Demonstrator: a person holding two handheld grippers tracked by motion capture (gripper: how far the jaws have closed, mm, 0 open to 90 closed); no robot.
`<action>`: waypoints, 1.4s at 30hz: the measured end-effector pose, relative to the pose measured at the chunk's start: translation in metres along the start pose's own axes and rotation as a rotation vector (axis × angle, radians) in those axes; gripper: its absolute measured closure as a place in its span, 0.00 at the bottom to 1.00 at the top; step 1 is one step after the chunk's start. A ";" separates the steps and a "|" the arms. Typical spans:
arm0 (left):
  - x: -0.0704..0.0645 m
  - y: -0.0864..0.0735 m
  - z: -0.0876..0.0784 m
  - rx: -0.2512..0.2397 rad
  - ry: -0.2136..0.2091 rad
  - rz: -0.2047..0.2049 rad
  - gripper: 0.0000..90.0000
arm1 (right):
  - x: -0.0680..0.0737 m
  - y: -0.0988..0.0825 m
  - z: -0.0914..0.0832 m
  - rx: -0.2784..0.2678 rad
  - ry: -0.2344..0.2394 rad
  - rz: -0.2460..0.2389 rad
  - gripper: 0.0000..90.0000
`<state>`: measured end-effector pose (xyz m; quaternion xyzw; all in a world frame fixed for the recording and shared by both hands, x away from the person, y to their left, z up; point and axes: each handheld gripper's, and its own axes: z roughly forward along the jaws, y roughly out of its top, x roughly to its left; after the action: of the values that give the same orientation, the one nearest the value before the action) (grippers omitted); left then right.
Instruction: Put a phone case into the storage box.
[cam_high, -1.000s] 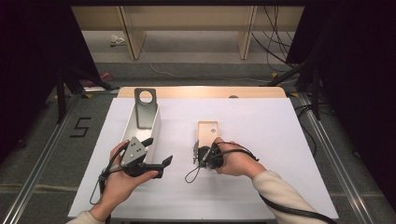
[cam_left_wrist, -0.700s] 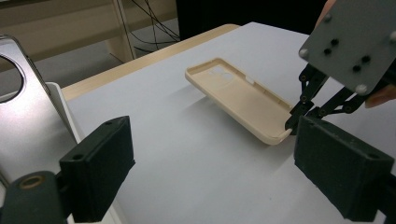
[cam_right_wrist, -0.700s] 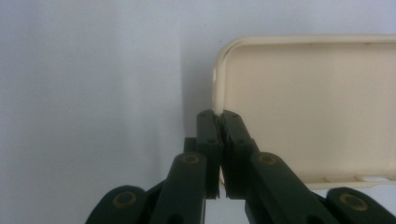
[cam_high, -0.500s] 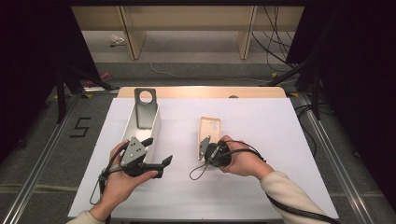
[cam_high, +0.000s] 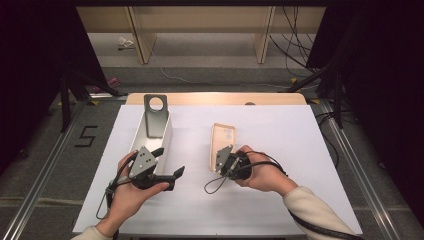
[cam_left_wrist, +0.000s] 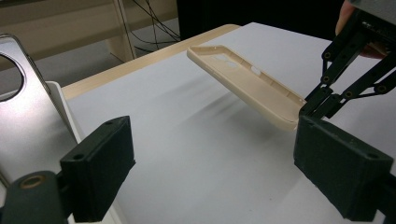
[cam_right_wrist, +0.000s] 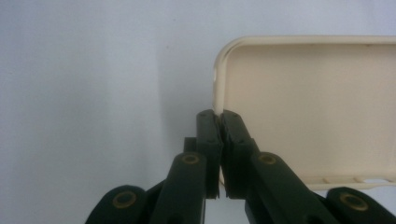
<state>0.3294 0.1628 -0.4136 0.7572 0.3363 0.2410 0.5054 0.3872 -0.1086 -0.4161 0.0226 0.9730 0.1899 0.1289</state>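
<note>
In the right gripper view, the cream plastic phone case (cam_right_wrist: 308, 107) runs off the right edge, and its lower rim is hidden behind the right gripper (cam_right_wrist: 218, 140). In the left gripper view, the grey metal phone with a round camera ring (cam_left_wrist: 18, 121) is cut by the left edge.

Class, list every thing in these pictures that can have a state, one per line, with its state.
Phone case: lifted off the table at one end, tilted, hollow side showing, pinched by its rim.
Right hand-held gripper: shut on the phone case's rim.
Left hand-held gripper: open, nothing between its jaws.
Phone: leaning in the white box, back and camera ring showing.
White box: open-topped, resting on the table.
</note>
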 end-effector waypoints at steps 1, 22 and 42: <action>0.000 0.000 0.000 0.000 0.000 0.000 0.13 | 0.000 0.000 -0.001 -0.002 -0.001 0.001 0.97; 0.000 0.004 0.000 -0.006 -0.001 -0.007 0.14 | 0.014 -0.003 -0.012 -0.064 0.009 -0.018 0.97; -0.001 0.009 0.004 -0.013 -0.004 -0.009 0.15 | 0.028 -0.027 -0.030 -0.130 0.013 0.019 0.97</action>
<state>0.3340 0.1573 -0.4067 0.7530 0.3369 0.2393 0.5121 0.3521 -0.1421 -0.4058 0.0220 0.9593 0.2539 0.1217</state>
